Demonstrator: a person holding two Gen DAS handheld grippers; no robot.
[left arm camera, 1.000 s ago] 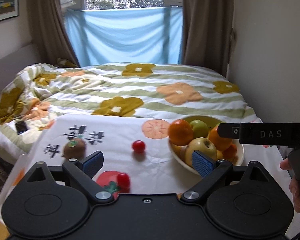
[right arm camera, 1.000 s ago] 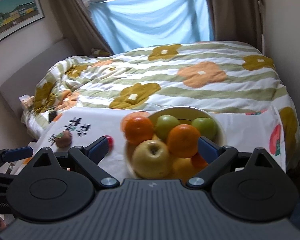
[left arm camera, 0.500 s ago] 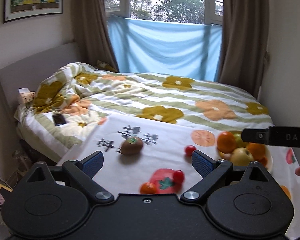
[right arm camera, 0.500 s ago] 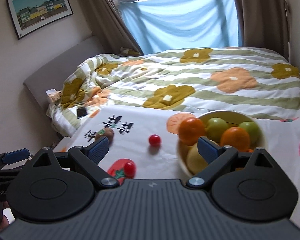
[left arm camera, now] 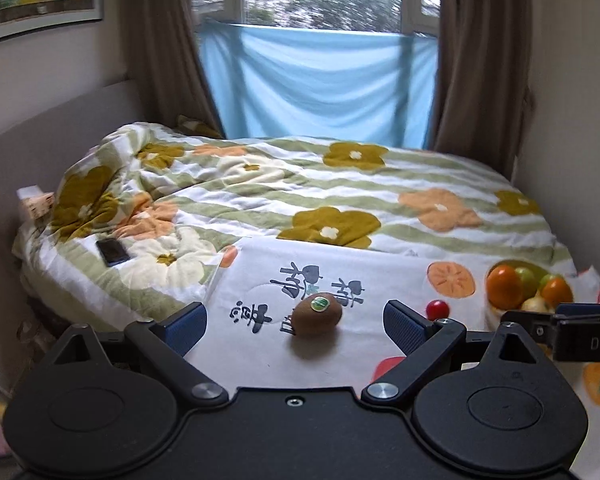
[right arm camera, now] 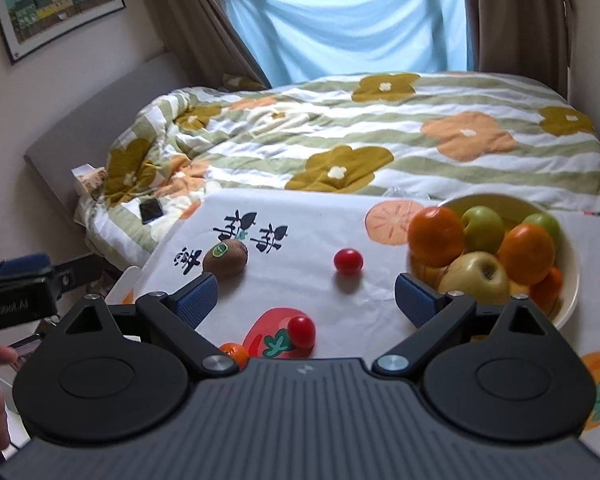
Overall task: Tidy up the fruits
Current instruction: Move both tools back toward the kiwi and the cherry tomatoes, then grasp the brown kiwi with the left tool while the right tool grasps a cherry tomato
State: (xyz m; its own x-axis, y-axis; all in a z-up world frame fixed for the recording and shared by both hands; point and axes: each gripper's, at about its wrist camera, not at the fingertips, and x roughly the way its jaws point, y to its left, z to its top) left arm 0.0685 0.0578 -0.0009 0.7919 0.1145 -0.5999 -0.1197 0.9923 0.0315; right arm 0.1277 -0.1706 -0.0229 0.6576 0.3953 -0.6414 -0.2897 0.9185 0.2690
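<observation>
A brown kiwi (left arm camera: pixel 317 315) with a green sticker lies on the white printed cloth (left arm camera: pixel 372 276), straight ahead of my open, empty left gripper (left arm camera: pixel 294 326). It also shows in the right wrist view (right arm camera: pixel 225 259). A cherry tomato (right arm camera: pixel 348 261) lies mid-cloth, another (right arm camera: pixel 301 332) sits on a red print near my open, empty right gripper (right arm camera: pixel 306 300), and a small orange fruit (right arm camera: pixel 234 352) peeks beside it. A yellow bowl (right arm camera: pixel 571 280) at the right holds oranges and apples.
The cloth covers a small table against a bed with a floral quilt (right arm camera: pixel 380 136). A phone (left arm camera: pixel 113 251) lies on the quilt at the left. A blue sheet and brown curtains hang behind. The other gripper's body shows at each view's edge.
My left gripper has swung left, from facing the bowl to facing the kiwi. My right gripper has pulled back and turned left, so the bowl now sits at its right.
</observation>
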